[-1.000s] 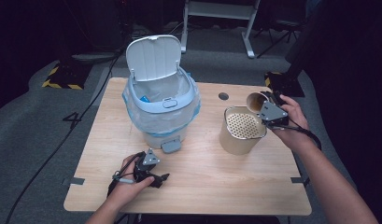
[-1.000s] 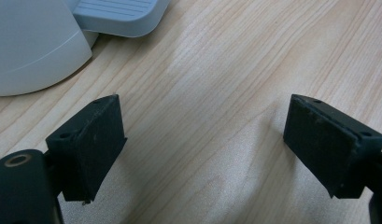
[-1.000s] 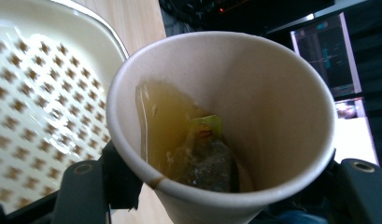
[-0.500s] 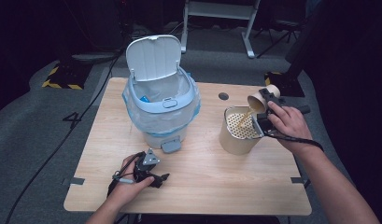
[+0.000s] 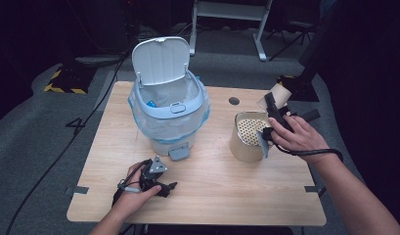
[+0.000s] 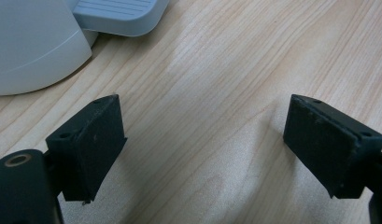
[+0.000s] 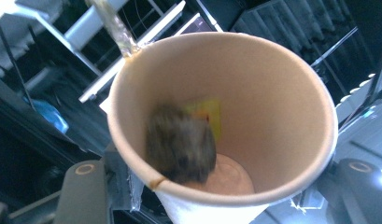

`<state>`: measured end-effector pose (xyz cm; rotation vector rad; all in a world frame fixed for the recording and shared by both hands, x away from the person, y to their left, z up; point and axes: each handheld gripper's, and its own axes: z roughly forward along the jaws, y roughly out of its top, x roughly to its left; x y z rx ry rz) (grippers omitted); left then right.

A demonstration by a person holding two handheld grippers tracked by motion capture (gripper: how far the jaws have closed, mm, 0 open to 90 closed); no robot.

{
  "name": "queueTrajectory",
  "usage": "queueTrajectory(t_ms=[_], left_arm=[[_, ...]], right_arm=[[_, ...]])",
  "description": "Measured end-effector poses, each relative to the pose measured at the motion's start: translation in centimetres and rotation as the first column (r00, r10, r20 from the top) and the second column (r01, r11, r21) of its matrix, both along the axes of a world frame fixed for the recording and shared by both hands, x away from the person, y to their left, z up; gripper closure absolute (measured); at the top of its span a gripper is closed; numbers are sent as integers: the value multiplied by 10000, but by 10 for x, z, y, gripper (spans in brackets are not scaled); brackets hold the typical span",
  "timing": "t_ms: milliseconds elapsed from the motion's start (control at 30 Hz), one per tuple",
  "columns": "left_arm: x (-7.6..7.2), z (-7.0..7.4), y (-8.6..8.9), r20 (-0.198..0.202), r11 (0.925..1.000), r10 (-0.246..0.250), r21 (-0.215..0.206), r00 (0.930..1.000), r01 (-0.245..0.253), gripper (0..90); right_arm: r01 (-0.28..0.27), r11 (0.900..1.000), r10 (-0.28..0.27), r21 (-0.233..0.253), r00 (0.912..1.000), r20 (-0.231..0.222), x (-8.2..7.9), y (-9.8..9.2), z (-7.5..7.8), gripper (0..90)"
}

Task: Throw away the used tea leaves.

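Note:
My right gripper (image 5: 274,102) is shut on a tan paper cup (image 5: 279,92), held tilted just beyond a tan cylindrical container (image 5: 244,147) with a perforated insert (image 5: 249,128). In the right gripper view the paper cup (image 7: 272,116) opens toward the camera between the jaws, with a blurred dark lump (image 7: 179,144), a yellow tag (image 7: 207,114) and a string (image 7: 111,21) over its rim. My left gripper (image 5: 168,187) lies open on the table (image 5: 227,196) near the front edge. Its jaws (image 6: 202,149) stand wide apart over bare wood.
A white and blue pedal bin (image 5: 168,122) with a plastic liner stands mid-table, lid (image 5: 160,61) up, pedal (image 5: 179,153) facing the left gripper. Its base (image 6: 30,42) and pedal (image 6: 118,14) lie just ahead of the left jaws. A round hole (image 5: 233,101) marks the tabletop.
The right hand has turned and shifted a little toward the right with the cup, whose mouth was tipped over the perforated container. The left gripper has stayed put.

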<state>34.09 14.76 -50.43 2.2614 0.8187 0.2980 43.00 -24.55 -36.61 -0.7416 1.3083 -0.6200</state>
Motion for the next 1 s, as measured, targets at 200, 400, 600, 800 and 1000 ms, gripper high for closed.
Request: queueTrajectory(t_ms=[200,400,600,800,1000], left_arm=[[0,0,0,0,10000,0,1,10000,0,127],[0,0,0,0,10000,1,-1,10000,-1,127],[0,0,0,2,10000,-2,3,10000,2,127],[0,0,0,0,10000,1,0,10000,-1,127],[0,0,0,0,10000,2,0,10000,-2,127]], right_arm=[[9,9943,17,-1067,9997,240,-1,2,-2,350],[75,9968,-55,-802,9996,259,0,3,4,350],[-6,9981,13,-621,9999,103,-1,3,2,349],[-48,9990,54,-436,9999,126,-3,4,5,346],[10,9994,-7,-354,10000,75,-2,4,5,343]])
